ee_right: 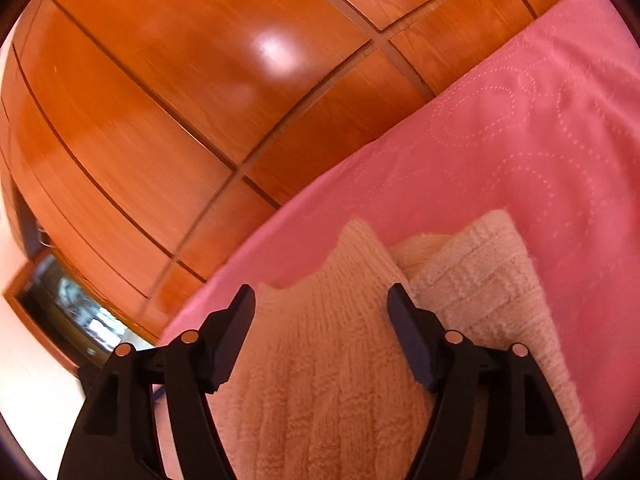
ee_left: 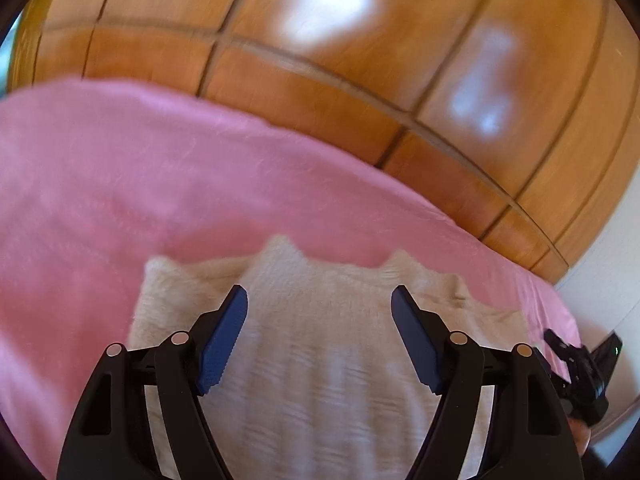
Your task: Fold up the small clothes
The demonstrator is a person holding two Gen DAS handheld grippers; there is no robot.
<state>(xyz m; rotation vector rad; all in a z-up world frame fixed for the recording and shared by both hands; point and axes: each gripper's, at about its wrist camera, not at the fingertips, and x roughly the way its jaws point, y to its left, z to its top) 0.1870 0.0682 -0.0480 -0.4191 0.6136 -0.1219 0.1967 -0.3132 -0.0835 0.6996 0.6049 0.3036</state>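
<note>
A cream knitted garment (ee_left: 320,340) is seen lying flat on a pink quilted bedspread (ee_left: 120,184), near the bed's edge, with its ribbed surface spread under both cameras. In the left wrist view, the left hand-held gripper (ee_left: 319,300) is held over the garment with its blue-padded fingers (ee_left: 224,336) set wide apart, and nothing is gripped between them; the knit is merely seen below the gap. At the right edge of that view, part of the right hand-held gripper (ee_left: 580,364) is visible just beside the garment. In the right wrist view, the right hand-held gripper (ee_right: 321,300) is likewise held with its fingers spread apart above the cream knitted garment (ee_right: 328,360), and no fabric is pinched. A folded-over portion of the knit is seen to the right, lying on the pink quilted bedspread (ee_right: 520,128). Beyond the bed, a glossy wooden wardrobe (ee_right: 180,100) with panelled doors is seen, and the left view is somewhat blurred.
</note>
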